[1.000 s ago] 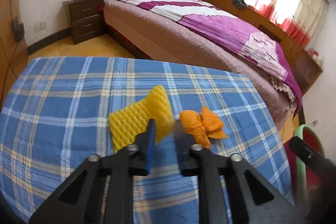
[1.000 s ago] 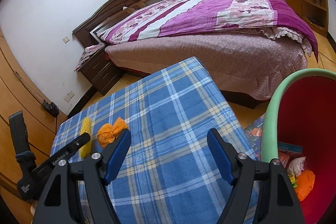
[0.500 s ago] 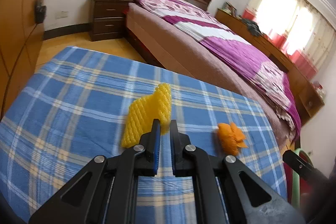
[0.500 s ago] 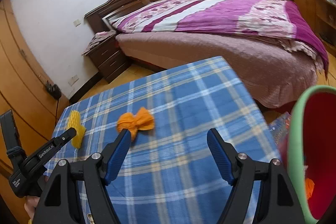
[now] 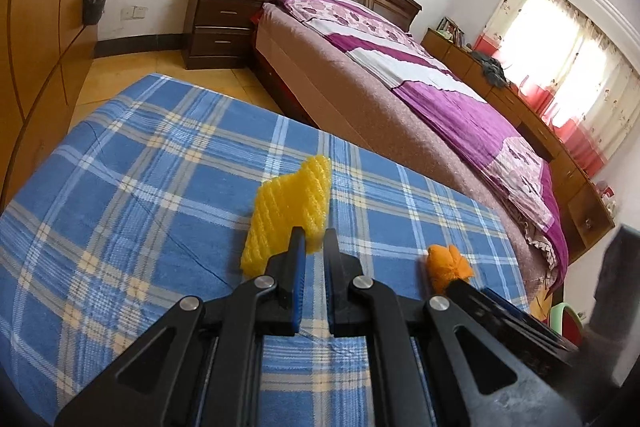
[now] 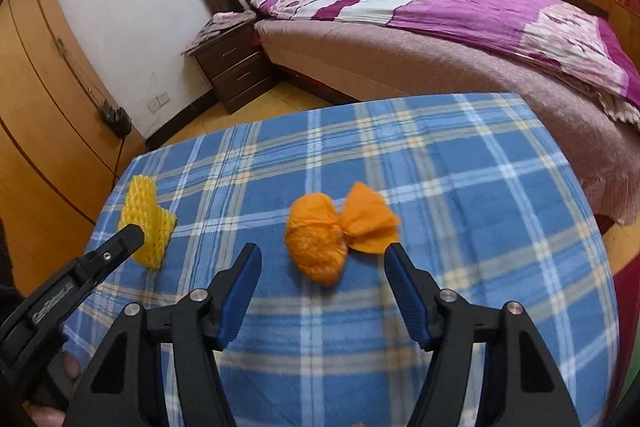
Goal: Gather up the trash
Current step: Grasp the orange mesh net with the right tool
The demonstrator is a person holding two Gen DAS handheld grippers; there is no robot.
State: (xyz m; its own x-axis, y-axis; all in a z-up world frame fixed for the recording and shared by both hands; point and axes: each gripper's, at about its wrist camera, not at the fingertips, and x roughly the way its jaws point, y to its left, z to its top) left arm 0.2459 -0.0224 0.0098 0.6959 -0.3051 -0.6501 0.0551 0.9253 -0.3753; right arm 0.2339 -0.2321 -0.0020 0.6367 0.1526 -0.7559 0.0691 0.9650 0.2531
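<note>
A yellow foam fruit net [image 5: 290,201] lies on the blue plaid tablecloth [image 5: 132,187]. My left gripper [image 5: 314,241] is shut on the net's near edge. The net also shows in the right wrist view [image 6: 147,223], with the left gripper's tip [image 6: 120,243] against it. An orange knotted bag [image 6: 336,231] lies mid-table, just beyond my open right gripper [image 6: 322,257], whose fingers stand either side of it, apart from it. The orange bag also shows in the left wrist view [image 5: 446,265], partly hidden by the right gripper's body.
A bed with a purple cover [image 6: 460,11] stands beyond the table. A dark nightstand [image 5: 224,27] and wooden wardrobe [image 6: 36,107] are at the left. A green bin rim [image 5: 564,315] shows past the table's right edge.
My left gripper has closed on the yellow net. My right gripper has swung left from the red bin and moved up to the orange bag, still open.
</note>
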